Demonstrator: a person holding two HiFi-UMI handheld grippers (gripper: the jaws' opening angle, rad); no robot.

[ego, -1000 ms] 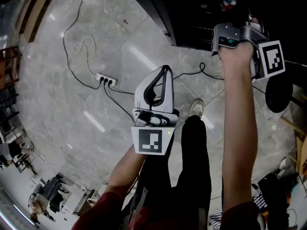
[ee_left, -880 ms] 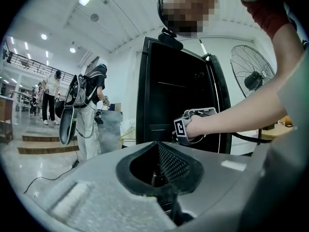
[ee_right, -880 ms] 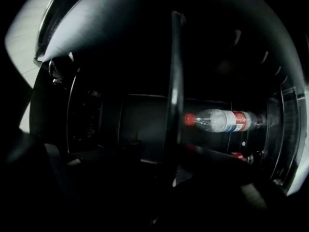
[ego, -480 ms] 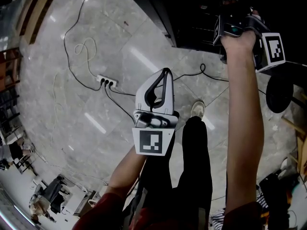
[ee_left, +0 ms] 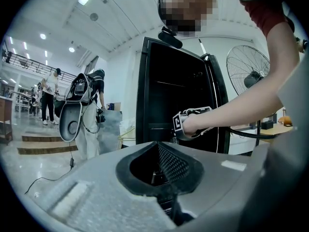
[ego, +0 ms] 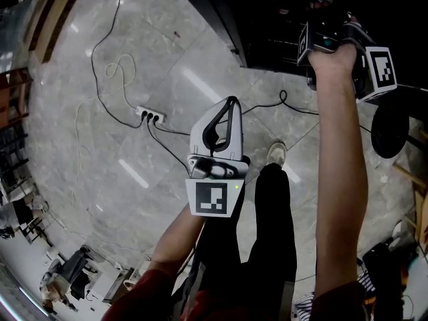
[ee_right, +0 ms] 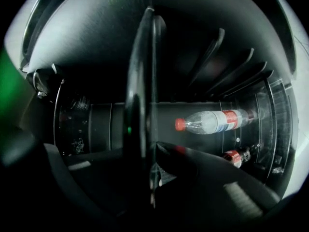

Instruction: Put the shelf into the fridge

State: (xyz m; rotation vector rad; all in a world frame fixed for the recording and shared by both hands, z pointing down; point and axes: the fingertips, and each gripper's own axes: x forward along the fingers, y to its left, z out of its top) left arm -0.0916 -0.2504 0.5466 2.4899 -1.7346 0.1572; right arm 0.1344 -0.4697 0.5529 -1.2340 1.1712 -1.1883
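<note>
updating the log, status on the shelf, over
Right gripper jaws just closed on shelf edge, inside fridge. Left gripper shut, empty. Bottle stored beyond, nothing seen blocking.

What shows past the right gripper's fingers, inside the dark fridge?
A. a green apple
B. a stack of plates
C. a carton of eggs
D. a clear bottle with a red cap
D: the right gripper view shows a clear bottle with a red cap lying across the back of the fridge interior.
</note>
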